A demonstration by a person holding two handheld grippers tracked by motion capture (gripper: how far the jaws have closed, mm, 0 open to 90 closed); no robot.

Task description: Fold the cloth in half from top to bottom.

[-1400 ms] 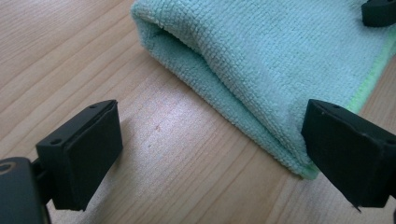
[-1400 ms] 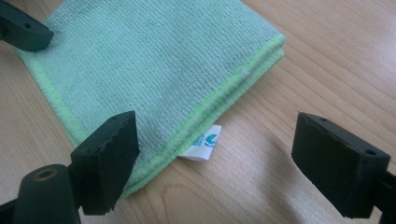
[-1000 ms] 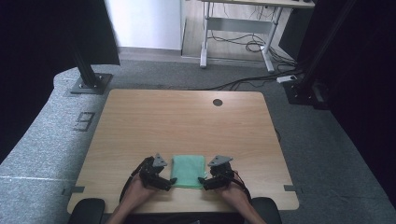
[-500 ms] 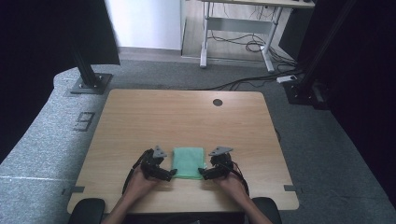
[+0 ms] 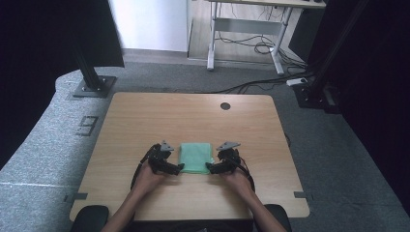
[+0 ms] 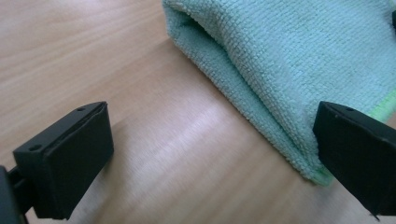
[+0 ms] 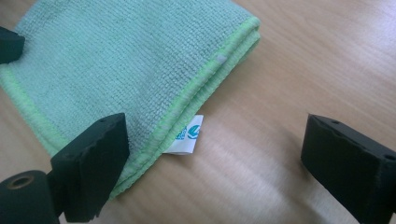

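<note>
**Folded green cloth between two open grippers near the table's front edge**

A folded green cloth (image 5: 196,157) lies flat on the wooden table (image 5: 145,116), close to the middle of the front edge, where the person sits. It is a soft, looped fabric with a brighter green stitched border. In the left gripper view the rounded fold of the cloth (image 6: 280,60) faces the camera. In the right gripper view the stacked hemmed edges of the cloth (image 7: 121,60) show, and a small white label (image 7: 187,135) with blue-green print sticks out from under the near corner onto the bare wood.

The left gripper (image 5: 179,167) sits at the cloth's left front corner, its fingers (image 6: 70,158) spread wide; one finger rests over the wood and the other is at the cloth's edge. The right gripper (image 5: 210,168) sits at the cloth's right front corner, its fingers (image 7: 93,163) also spread wide, one in front of the cloth's hem and the other over bare wood. Neither pair of fingers holds anything.

A person's hands and forearms come in from the front edge. A small dark round hole (image 5: 225,106) marks the table near its far edge.
</note>
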